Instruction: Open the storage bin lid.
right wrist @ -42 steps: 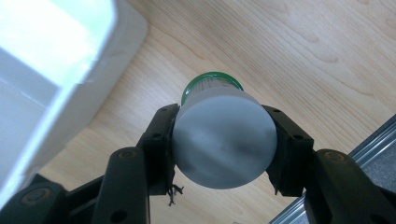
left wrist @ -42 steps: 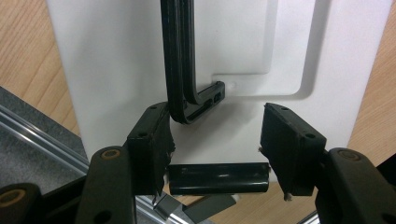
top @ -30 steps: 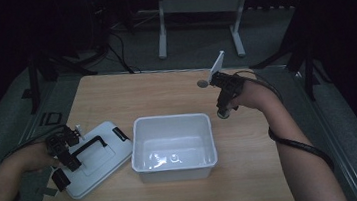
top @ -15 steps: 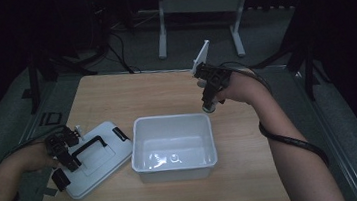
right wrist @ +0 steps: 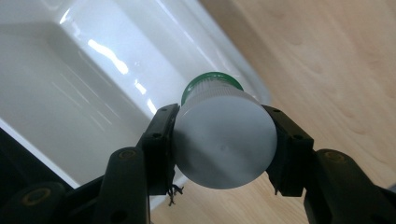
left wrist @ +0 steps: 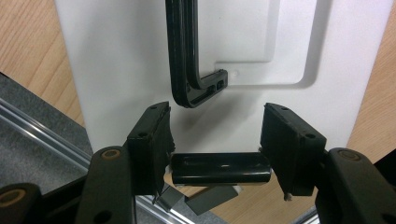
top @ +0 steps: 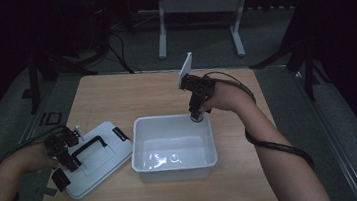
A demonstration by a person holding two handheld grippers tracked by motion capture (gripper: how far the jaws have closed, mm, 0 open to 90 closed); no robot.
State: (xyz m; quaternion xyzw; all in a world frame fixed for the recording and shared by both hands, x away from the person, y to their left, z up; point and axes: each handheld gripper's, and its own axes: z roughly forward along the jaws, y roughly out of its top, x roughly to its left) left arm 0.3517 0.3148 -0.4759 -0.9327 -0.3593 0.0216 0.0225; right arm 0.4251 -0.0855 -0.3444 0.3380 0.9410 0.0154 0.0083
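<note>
Wooden and light brown, one flat table top (top: 116,99) is the biggest thing. On it sits one white plastic tub (top: 174,148) with an open top, near the middle. Just left of the tub lies one flat white plastic lid (top: 97,159), close to the tub's left wall. The lid has one long black handle (top: 87,147) and small black clips on its edges; two clips show clearly from above.

Two hands each hold a black tool with two jaws. The right gripper (top: 197,116) points down at the tub's far right corner. Its two jaws are squeezed on one small round bottle (right wrist: 223,142) with a pale grey body and a green end. In the right gripper view the bottle hangs over the tub's rim, partly above the inside and partly above the wood.

The left gripper (left wrist: 215,140) rests at the lid's left edge. Its jaws are clamped on one shiny black clip (left wrist: 219,169) at the lid's edge
</note>
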